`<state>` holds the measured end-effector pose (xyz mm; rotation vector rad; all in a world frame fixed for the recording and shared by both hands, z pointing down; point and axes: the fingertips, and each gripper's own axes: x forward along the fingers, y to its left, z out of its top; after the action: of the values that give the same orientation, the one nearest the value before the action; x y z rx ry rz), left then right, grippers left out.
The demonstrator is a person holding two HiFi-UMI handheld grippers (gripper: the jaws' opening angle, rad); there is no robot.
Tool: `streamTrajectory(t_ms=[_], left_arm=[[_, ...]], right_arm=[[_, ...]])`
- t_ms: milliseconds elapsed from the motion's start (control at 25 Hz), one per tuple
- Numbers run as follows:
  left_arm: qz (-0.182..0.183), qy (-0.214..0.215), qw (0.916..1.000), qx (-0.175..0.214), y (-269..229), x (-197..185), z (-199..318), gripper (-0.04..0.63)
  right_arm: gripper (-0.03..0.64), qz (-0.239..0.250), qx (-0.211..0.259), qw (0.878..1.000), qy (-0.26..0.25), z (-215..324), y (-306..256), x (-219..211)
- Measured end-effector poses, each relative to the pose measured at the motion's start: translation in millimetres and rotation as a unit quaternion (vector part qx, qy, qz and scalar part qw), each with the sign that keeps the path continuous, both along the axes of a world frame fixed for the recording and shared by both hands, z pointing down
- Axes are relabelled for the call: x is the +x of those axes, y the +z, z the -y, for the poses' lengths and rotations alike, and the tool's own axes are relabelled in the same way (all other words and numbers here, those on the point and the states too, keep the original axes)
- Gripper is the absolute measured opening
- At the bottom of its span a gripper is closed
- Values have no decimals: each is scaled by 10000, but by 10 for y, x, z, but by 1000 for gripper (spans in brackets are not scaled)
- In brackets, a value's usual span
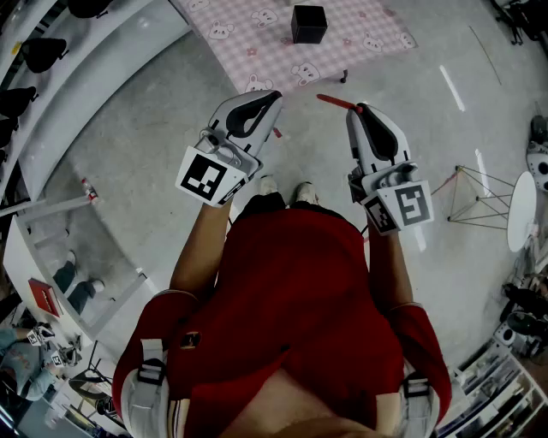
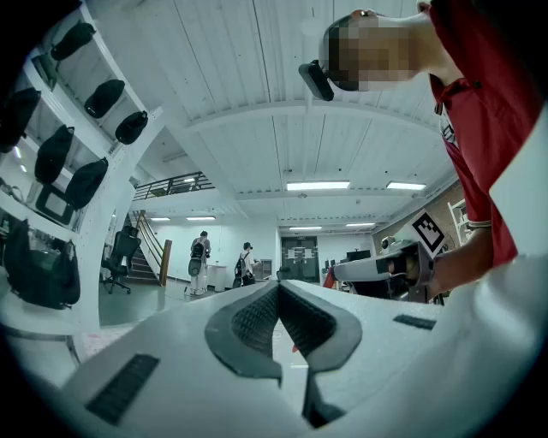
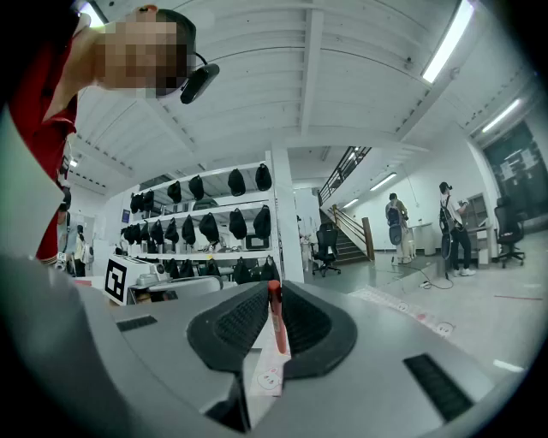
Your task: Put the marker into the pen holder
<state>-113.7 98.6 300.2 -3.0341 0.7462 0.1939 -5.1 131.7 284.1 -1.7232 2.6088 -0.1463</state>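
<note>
Marker [image 1: 336,103] is pinched between the right gripper [image 1: 361,109] jaws, poking out toward the left gripper [image 1: 276,96], whose jaws are closed on nothing. Pen holder [image 1: 308,24] (black cube, inside too dark to read) sits well apart on the pink mat [image 1: 248,38].

Marker [image 1: 336,103]: rear length was hidden between the right tongs [image 1: 360,109]; only its red fore part showed in the head view. Pink mat [image 1: 274,21]: was cut off by that view's top edge. Pen holder [image 1: 308,24]: inside was too dark to tell.
</note>
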Motion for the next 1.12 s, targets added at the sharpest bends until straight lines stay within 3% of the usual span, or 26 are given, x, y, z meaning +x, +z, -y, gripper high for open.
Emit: streamTrajectory(t_ms=[1120], left_arm=[[-112, 89, 9997, 200, -76, -301, 232, 6]], right_arm=[[44, 103, 206, 9989, 400, 178, -47, -94]])
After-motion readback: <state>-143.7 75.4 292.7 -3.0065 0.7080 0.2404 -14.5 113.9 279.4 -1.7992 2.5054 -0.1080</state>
